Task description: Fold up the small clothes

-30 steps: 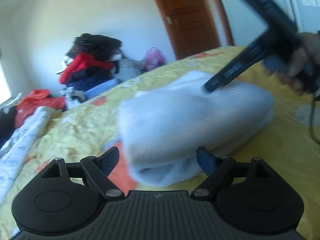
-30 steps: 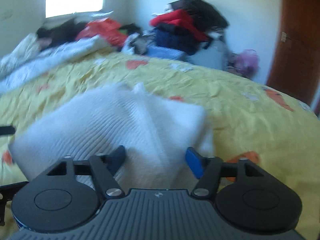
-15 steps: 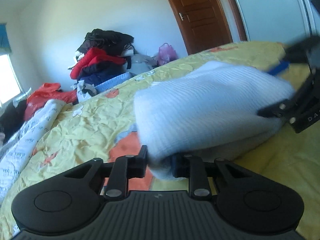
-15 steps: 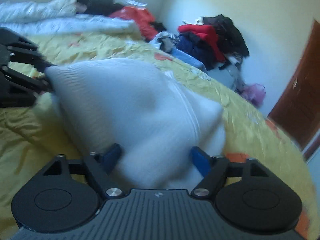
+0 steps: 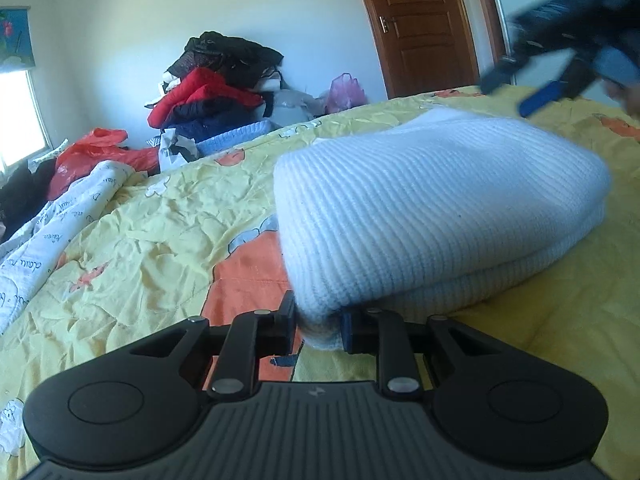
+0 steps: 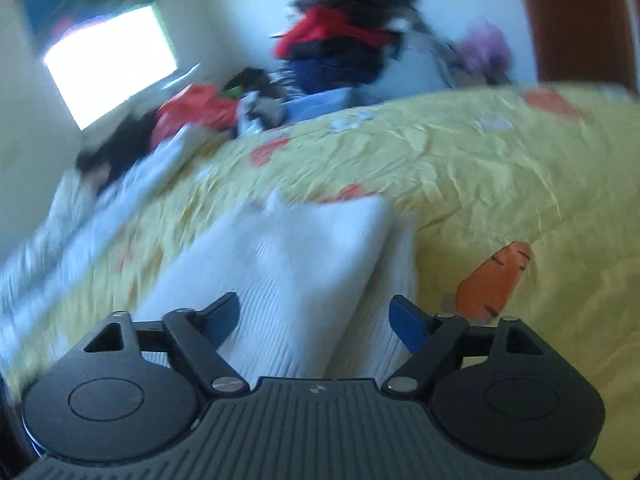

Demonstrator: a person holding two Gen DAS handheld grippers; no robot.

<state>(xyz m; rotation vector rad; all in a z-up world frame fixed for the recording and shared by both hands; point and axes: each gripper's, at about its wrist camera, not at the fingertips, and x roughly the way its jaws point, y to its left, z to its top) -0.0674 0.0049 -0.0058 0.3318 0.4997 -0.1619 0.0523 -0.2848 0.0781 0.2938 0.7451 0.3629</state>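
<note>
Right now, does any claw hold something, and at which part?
The left claw pinches the white sweater at its near folded corner. The right claw is open and holds nothing.

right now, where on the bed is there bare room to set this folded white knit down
Bare yellow bedspread lies open to the right of the white knit, out to the orange carrot print, and behind it toward the door. Crowded: the white printed quilt along the left edge, and the clothes pile by the far wall.
</note>
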